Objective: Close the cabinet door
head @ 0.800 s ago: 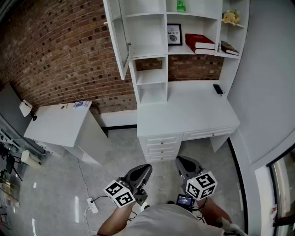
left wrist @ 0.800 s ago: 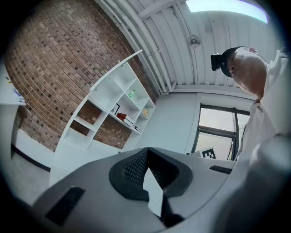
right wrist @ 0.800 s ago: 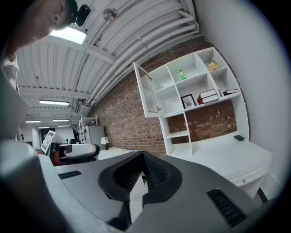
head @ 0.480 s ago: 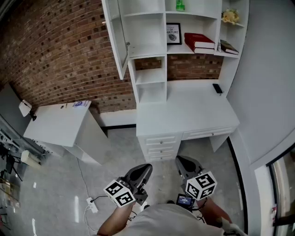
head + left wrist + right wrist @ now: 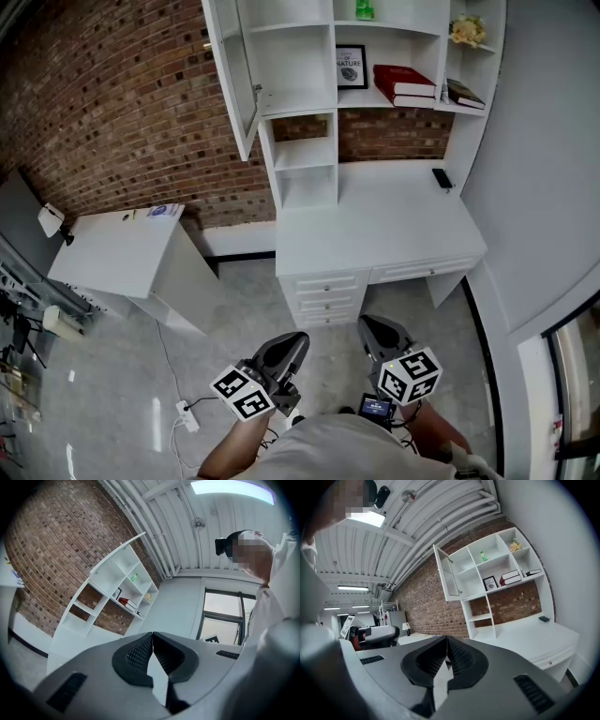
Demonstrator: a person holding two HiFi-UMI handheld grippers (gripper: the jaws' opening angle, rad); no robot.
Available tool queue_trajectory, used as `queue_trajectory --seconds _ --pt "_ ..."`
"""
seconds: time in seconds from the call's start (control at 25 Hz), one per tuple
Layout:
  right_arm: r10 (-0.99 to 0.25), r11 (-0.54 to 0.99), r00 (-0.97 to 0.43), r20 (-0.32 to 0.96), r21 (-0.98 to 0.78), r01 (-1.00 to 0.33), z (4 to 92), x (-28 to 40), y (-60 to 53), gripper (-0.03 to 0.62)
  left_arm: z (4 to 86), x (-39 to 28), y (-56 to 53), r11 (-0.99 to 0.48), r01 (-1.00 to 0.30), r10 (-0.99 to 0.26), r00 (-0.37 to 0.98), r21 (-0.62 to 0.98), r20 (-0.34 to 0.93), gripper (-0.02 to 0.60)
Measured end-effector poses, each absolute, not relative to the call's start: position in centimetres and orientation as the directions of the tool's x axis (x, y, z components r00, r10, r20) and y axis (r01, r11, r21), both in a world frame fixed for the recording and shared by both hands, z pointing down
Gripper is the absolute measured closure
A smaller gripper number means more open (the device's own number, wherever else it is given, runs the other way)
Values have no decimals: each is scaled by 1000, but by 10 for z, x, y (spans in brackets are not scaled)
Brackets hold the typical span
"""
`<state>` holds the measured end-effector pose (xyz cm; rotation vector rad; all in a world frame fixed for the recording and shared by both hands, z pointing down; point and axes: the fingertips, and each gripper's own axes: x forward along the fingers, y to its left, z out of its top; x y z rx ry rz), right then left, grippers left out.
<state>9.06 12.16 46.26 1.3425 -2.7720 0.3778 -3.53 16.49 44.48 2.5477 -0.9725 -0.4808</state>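
We hold both grippers low over the grey floor (image 5: pixel 225 319), well short of the white counter (image 5: pixel 375 234). Our left gripper (image 5: pixel 289 342) has its jaws pressed together with nothing between them. The right gripper (image 5: pixel 377 330) is the same, jaws together and empty. Both point towards the counter and the shelf unit (image 5: pixel 309 150) that stands on it against the brick wall (image 5: pixel 112 103).

The cabinet door (image 5: pixel 230 75) is at the top left of the shelf unit. It stands swung out to the left, leaving its compartment open, and both grippers are well apart from it. Right of that compartment we see a framed picture (image 5: pixel 352 67) and a red book (image 5: pixel 405 84) lying flat, with a green bottle (image 5: pixel 365 9) on the shelf above. A small black thing (image 5: pixel 442 178) lies near the counter's back right corner. Drawers (image 5: pixel 328 300) sit under the counter's front edge.
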Motion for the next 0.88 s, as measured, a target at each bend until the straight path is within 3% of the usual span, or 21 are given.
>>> queue_trajectory --seconds 0.88 --pt "-768 605 -625 138 -163 -779 467 141 94 565 447 8 149 -674 -583 -710 681 453 -180 574"
